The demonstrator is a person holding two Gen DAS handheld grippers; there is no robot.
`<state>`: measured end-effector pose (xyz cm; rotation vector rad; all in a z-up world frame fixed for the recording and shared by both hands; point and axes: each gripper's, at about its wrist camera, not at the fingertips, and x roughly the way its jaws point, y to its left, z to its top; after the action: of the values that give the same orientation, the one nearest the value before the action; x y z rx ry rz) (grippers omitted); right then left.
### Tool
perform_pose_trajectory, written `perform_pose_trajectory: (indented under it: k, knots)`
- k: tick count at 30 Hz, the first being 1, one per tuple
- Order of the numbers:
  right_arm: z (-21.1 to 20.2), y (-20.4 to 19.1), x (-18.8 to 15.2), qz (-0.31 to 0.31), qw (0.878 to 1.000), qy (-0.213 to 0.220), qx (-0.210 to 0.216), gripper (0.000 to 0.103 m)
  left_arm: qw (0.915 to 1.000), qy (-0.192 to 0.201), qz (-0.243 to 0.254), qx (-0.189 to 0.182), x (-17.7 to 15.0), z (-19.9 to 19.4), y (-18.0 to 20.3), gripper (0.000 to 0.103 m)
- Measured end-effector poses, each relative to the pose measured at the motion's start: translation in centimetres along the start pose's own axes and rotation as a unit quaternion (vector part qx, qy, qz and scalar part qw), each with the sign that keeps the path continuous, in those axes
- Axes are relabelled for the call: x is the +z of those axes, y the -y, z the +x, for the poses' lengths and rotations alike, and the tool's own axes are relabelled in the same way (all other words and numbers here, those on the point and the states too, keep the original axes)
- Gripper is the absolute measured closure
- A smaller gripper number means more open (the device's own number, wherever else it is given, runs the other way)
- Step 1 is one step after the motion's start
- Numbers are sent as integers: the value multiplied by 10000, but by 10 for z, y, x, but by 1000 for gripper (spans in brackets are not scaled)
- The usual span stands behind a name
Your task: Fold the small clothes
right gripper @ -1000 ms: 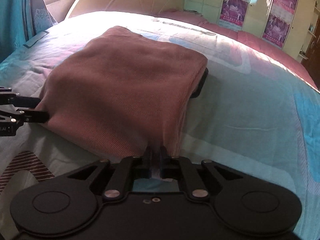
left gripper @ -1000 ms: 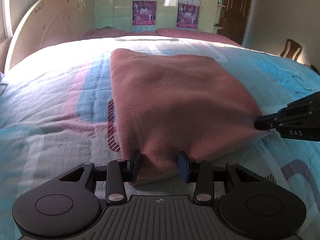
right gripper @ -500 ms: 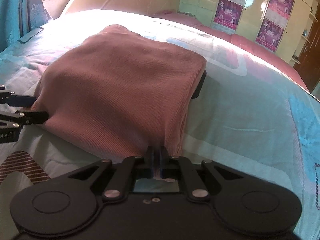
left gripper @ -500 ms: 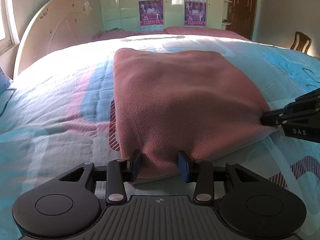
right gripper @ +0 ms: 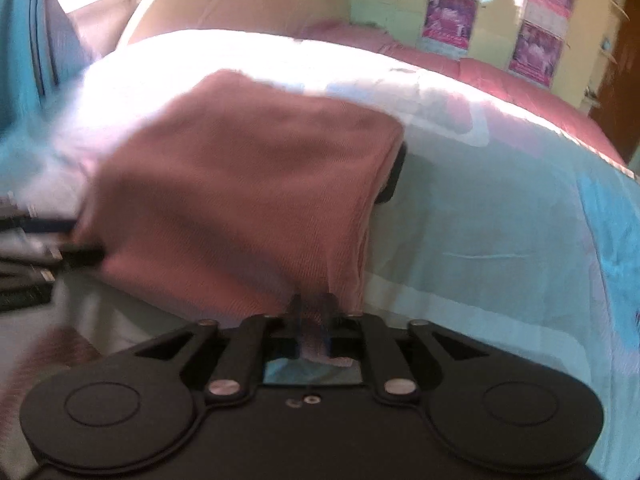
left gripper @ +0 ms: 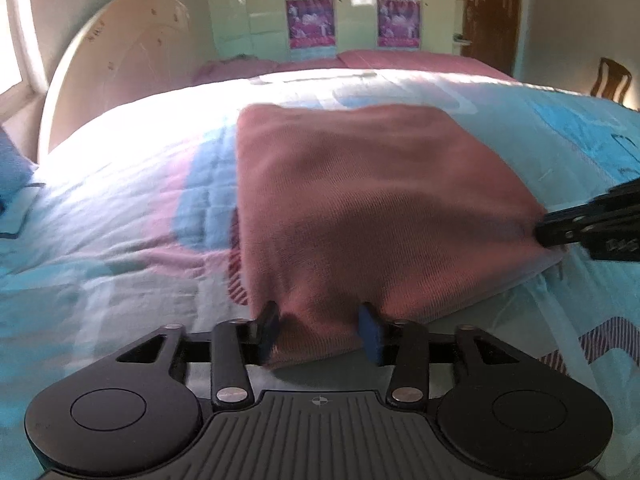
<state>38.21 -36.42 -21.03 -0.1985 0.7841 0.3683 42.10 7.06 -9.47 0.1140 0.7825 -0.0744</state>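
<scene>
On bed (left gripper: 120,216), right gripper (right gripper: 314,312) pinches garment (left gripper: 380,208) corner; left gripper (left gripper: 318,332) straddles it, spread.

1 pink garment (left gripper: 372,216), 2 grippers: left gripper (left gripper: 318,334), right gripper (right gripper: 314,318), 1 bed (left gripper: 120,216), 1 headboard (left gripper: 120,68), 1 chair (left gripper: 610,80), 4 posters (left gripper: 310,26)

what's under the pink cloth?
The pink cloth lies on the patterned bedspread. In the right wrist view, something dark pokes out under its far right edge; the rest is covered.

garment (left gripper: 372,208): ribbed matt knit cloth; bedsheet (left gripper: 120,220): smooth printed cloth; left claw (left gripper: 320,334): matt black plastic
</scene>
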Motion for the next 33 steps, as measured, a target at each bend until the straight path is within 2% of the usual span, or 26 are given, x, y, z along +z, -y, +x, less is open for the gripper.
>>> perform_pose_trajectory:
  k: [1, 2, 4, 5, 6, 8, 16, 21, 26, 33]
  knots:
    - [-10, 2, -2, 84, 9999, 87, -16, 87, 9999, 130, -27, 109, -2, -9, 1, 25]
    - [-19, 3, -5, 123, 9998, 148, -42, 83, 9994, 309, -31, 162, -6, -19, 3, 17]
    - [-42, 6, -14, 305, 9989, 366, 33, 60, 9986, 500, -39, 140, -11, -40, 8, 14]
    - [-53, 7, -19, 379, 9982, 457, 8, 25, 9983, 562, -68, 99, -13, -51, 11, 7]
    - [-64, 8, -24, 417, 9974, 593, -56, 0, 9977, 664, -119, 71, -16, -62, 13, 2]
    - [-93, 7, -37, 388, 9946, 949, -140, 1, 9961, 862, -177, -49, -21, -85, 19, 0]
    - [-168, -5, -67, 456, 9898, 1319, -282, 1, 9900, 1284, -512, -268, -37, -159, 40, 0]
    - [-199, -16, -81, 399, 9879, 1394, -557, 1, 9871, 1420, -631, -383, -50, -202, 45, 0]
    - [-232, -22, -97, 581, 9845, 1561, -556, 1, 9825, 1616, -764, -530, -65, -239, 44, 0]
    - [-272, -31, -120, 551, 9810, 1732, -678, 1, 9788, 1795, -825, -547, -87, -284, 46, 0]
